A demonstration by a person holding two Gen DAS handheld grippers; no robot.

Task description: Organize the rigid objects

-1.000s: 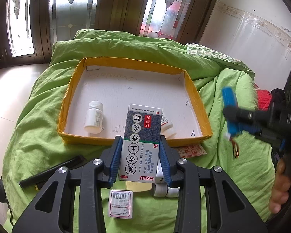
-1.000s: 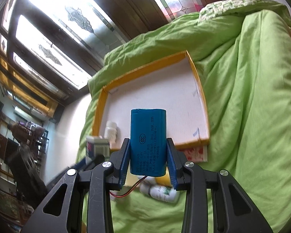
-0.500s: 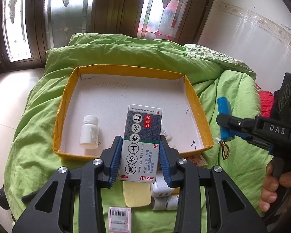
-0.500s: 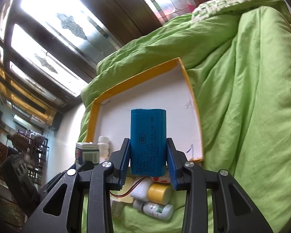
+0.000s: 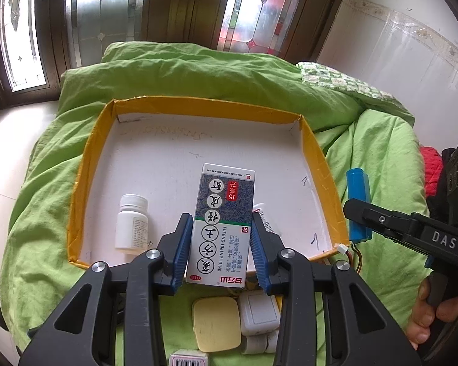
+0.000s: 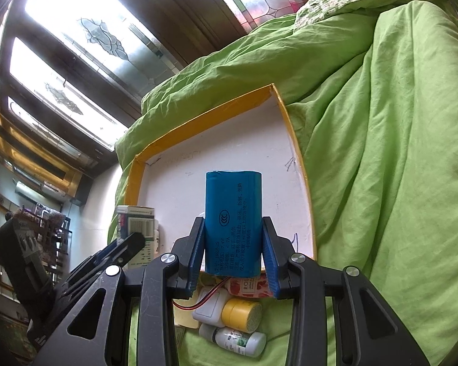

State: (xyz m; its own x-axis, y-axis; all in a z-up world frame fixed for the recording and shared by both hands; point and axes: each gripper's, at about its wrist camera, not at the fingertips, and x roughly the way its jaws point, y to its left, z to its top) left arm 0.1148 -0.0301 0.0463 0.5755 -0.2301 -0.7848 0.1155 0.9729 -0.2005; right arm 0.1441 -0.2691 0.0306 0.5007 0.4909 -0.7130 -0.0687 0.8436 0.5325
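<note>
Since the earlier frame we see the yellow-rimmed white cardboard tray (image 5: 85, 177) lying farther ahead of the left gripper (image 5: 221, 250), and more loose items exposed beneath it. Nearest, on the green bed quilt (image 5: 39, 213), lie a pale yellow square case (image 5: 216, 323) and a white adapter (image 5: 258, 312). Left jaws pinch the grey-and-white medicine carton (image 5: 224, 222). Right gripper (image 6: 233, 254) jaws pinch the blue cylindrical battery pack (image 6: 233, 222) over the tray's near edge. Farther in the tray stands a white pill bottle (image 5: 131, 222).

Rumpled green duvet (image 5: 198, 73), dark wood-framed stained-glass windows (image 5: 107, 15) with daylight, white tiled wall (image 5: 397, 45)
</note>
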